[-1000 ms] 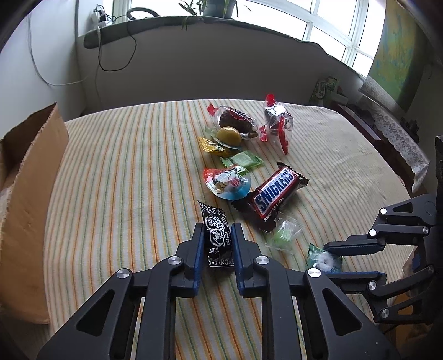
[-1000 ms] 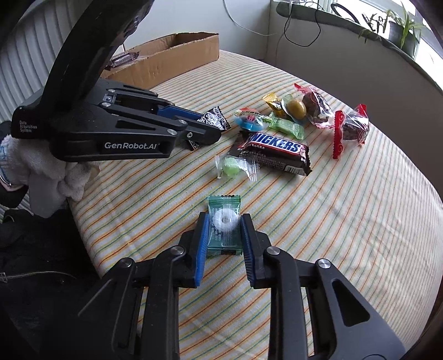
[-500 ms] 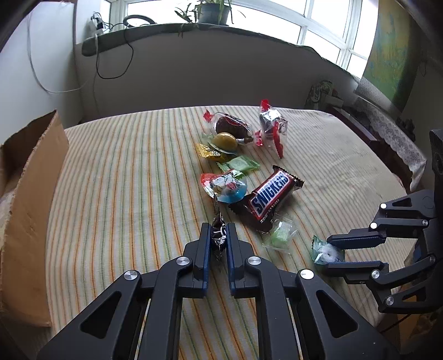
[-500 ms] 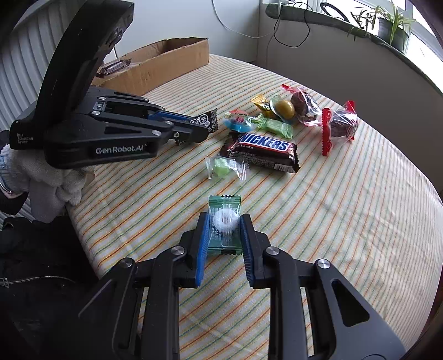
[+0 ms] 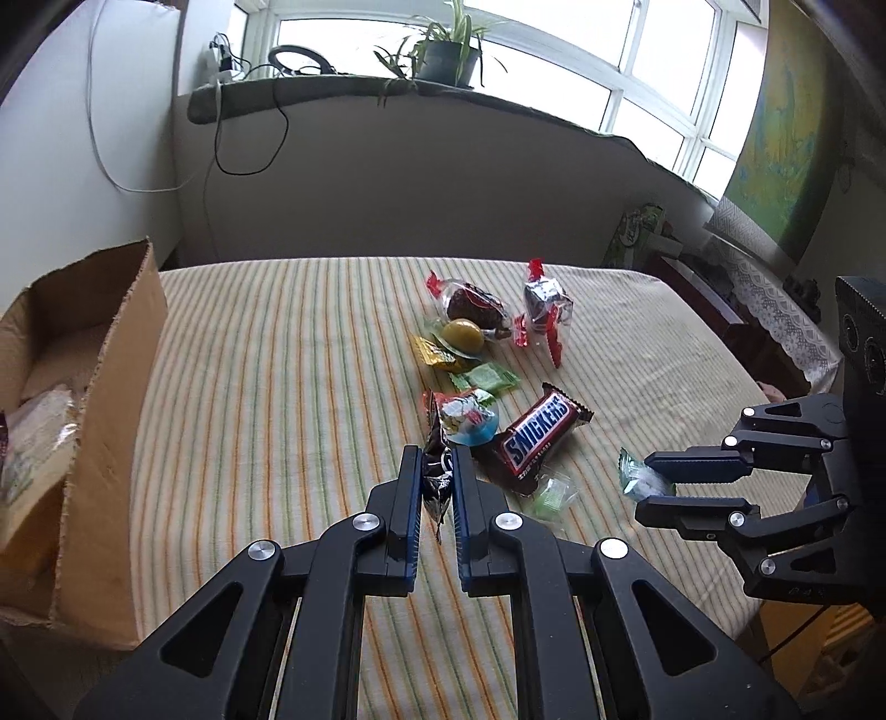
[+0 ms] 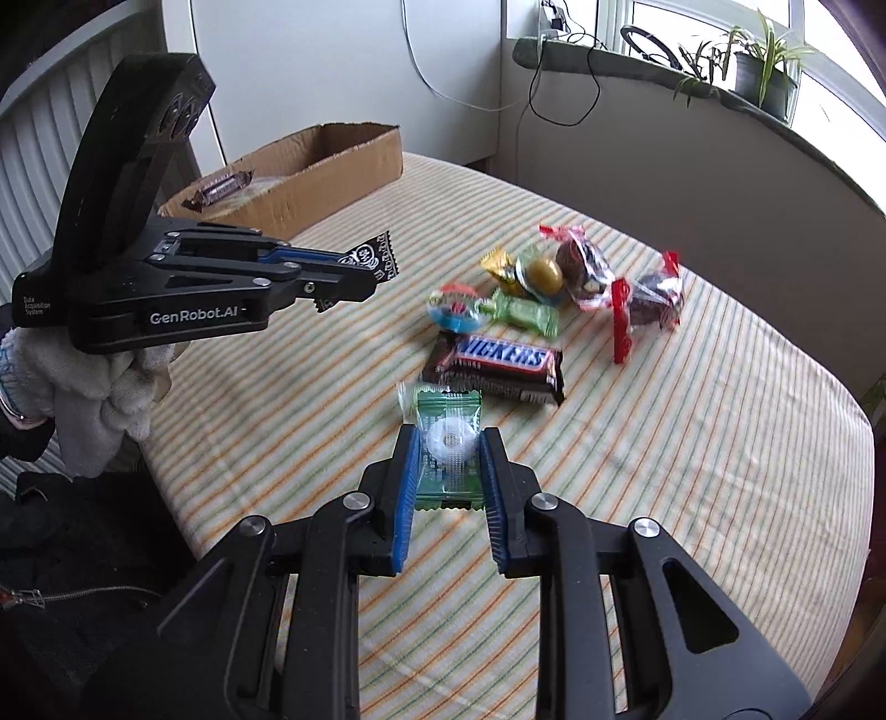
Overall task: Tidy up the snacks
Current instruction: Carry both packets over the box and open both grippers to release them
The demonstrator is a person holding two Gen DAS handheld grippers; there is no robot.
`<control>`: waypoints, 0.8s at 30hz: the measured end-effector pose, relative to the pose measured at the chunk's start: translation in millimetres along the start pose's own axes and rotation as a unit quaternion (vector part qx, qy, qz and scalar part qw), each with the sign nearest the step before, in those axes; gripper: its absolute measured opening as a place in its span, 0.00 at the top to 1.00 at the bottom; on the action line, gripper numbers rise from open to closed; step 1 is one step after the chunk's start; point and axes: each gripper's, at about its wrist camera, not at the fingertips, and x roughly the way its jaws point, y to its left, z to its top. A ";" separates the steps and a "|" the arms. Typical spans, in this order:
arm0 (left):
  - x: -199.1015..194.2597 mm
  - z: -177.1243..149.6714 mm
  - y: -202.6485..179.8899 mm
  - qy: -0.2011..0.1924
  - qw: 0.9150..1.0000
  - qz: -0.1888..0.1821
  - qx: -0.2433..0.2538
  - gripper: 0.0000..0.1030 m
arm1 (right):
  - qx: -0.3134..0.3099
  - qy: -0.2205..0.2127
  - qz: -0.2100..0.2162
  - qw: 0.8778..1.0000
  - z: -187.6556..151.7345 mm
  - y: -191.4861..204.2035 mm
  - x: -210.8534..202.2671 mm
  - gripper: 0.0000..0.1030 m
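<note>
My left gripper (image 5: 437, 471) is shut on a black-and-white candy wrapper (image 5: 436, 476), lifted off the striped tablecloth (image 5: 266, 399); the same wrapper (image 6: 372, 260) sticks out of the left gripper (image 6: 354, 279) in the right wrist view. My right gripper (image 6: 448, 454) is shut on a green packet with a white ring mint (image 6: 448, 443), also raised; the right gripper (image 5: 659, 484) shows at the right of the left wrist view. A Snickers bar (image 5: 540, 437) (image 6: 495, 365) and several wrapped sweets (image 5: 470, 332) lie in a loose cluster mid-table.
An open cardboard box (image 5: 94, 421) (image 6: 310, 166) holding a few snacks stands at the table's left edge. A small clear-green candy (image 5: 548, 490) lies by the Snickers. A gloved hand (image 6: 105, 404) holds the left gripper. A windowsill with a plant (image 5: 443, 50) is beyond.
The left gripper closed on the black-and-white wrapper and lifted it off the cloth. The right gripper rose with the green mint packet in its grip.
</note>
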 end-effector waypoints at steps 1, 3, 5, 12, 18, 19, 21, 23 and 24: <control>-2.5 1.0 2.1 -0.004 1.000 0.001 -0.003 0.91 | -0.001 -0.004 0.000 1.000 4.2 0.9 -1.3 0.78; -10.4 3.7 8.4 -0.014 1.000 0.002 -0.011 0.91 | -0.006 -0.010 0.001 1.000 13.4 3.9 -2.2 0.78; -18.6 6.0 15.2 -0.025 1.000 0.005 -0.018 0.91 | -0.011 -0.018 0.002 1.000 23.1 7.5 -3.1 0.78; -45.2 12.7 50.2 -0.054 0.997 0.023 -0.050 0.91 | -0.018 -0.049 0.013 0.999 63.9 19.1 -3.4 0.78; -67.7 16.5 85.8 -0.077 0.993 0.048 -0.076 0.91 | -0.034 -0.068 0.027 0.997 107.8 33.0 6.6 0.78; -70.4 17.2 90.9 -0.080 0.992 0.051 -0.080 0.91 | -0.037 -0.070 0.029 0.996 114.0 35.6 8.4 0.78; -75.7 18.5 104.8 -0.085 0.990 0.059 -0.091 0.91 | -0.044 -0.074 0.034 0.996 127.9 41.2 13.4 0.78; -79.5 20.2 117.8 -0.089 0.989 0.068 -0.100 0.91 | -0.050 -0.076 0.040 0.995 141.6 47.7 19.9 0.78; -80.8 20.8 124.1 -0.091 0.988 0.072 -0.103 0.91 | -0.052 -0.078 0.043 0.995 147.1 50.5 22.4 0.78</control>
